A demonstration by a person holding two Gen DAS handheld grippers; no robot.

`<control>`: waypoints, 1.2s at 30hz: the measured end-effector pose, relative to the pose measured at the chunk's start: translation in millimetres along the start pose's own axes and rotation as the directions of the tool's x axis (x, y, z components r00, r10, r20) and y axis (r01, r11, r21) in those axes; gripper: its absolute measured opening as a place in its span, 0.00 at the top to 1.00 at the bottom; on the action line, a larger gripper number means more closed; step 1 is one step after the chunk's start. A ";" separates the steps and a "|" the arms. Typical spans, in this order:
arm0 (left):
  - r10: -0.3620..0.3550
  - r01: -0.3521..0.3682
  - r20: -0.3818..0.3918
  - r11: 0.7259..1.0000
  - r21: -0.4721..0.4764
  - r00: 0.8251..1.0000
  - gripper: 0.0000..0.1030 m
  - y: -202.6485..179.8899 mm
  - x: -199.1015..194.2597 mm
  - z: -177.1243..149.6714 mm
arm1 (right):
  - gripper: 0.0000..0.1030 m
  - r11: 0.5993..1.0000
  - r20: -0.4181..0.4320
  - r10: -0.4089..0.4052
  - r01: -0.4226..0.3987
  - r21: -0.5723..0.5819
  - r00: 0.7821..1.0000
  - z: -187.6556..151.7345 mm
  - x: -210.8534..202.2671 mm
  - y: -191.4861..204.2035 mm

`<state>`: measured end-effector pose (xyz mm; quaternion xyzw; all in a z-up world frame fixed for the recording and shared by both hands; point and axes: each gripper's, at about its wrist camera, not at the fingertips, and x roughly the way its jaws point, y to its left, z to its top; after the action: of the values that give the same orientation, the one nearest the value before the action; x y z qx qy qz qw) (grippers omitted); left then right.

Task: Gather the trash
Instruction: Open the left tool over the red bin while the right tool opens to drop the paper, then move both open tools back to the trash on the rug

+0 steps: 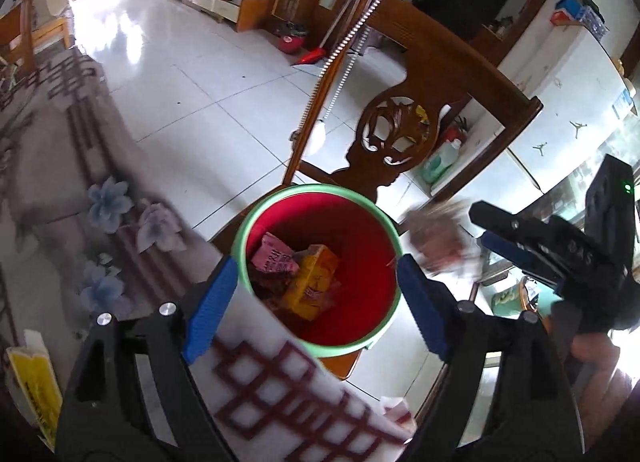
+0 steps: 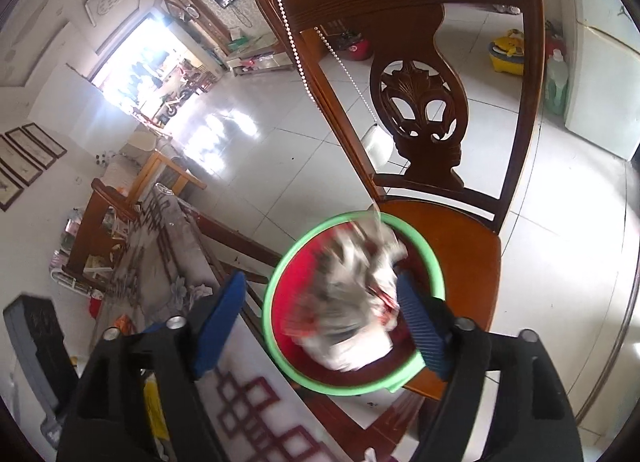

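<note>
Step in hand is judged to be the drop. A wooden chair (image 2: pixel 460 246) is seen on a white tiled floor (image 1: pixel 192 93), with a red bucket (image 1: pixel 360 282), green-rimmed, set on its seat beside the patterned tablecloth (image 1: pixel 60 165) of a table. A crumpled wrapper (image 2: pixel 352 302), blurred as if falling, is seen over the bucket mouth, between the spread fingers of the right gripper (image 2: pixel 324 314); no pad is seen pressing on it. The left gripper (image 1: pixel 316 302) is held above the bucket, fingers apart, nothing between them. Pink and yellow wrappers (image 1: pixel 296 270) lie inside already. A yellow packet (image 1: pixel 34 382) is noted on the table; the next move probably calls for reaching back to it.
</note>
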<state>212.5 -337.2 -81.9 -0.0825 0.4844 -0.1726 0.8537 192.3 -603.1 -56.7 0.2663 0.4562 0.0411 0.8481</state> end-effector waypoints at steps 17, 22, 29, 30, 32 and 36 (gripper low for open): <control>0.074 -0.065 0.109 0.994 -0.089 0.991 0.23 69.5 -86.3 -28.7 | 0.24 0.998 -0.047 0.023 -0.026 -0.064 0.999 -40.9 11.6 69.8; 0.132 -0.113 0.136 0.984 -0.138 0.982 0.23 108.3 -122.1 -51.6 | 0.24 0.993 -0.066 0.037 -0.044 -0.109 0.997 -64.8 15.9 106.7; 0.294 -0.238 0.139 0.916 -0.324 0.946 0.21 196.5 -182.2 -108.4 | 0.24 0.979 -0.121 0.054 -0.077 -0.188 0.991 -108.5 34.2 166.5; 0.328 -0.263 0.135 0.897 -0.355 0.935 0.21 211.2 -192.0 -118.4 | 0.24 0.977 -0.128 0.057 -0.082 -0.199 0.990 -113.4 35.7 173.7; 0.395 -0.318 0.111 0.851 -0.418 0.912 0.21 242.7 -211.6 -140.7 | 0.24 0.968 -0.149 0.067 -0.100 -0.231 0.987 -127.7 41.0 194.6; 0.513 -0.440 0.014 0.749 -0.496 0.858 0.21 302.4 -243.3 -188.0 | 0.24 0.947 -0.187 0.081 -0.134 -0.293 0.979 -150.1 49.4 231.5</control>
<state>2.0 39.2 -77.9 -0.1754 0.4511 0.1823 0.8559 141.6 -327.6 -46.9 0.1525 0.5010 0.1801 0.8327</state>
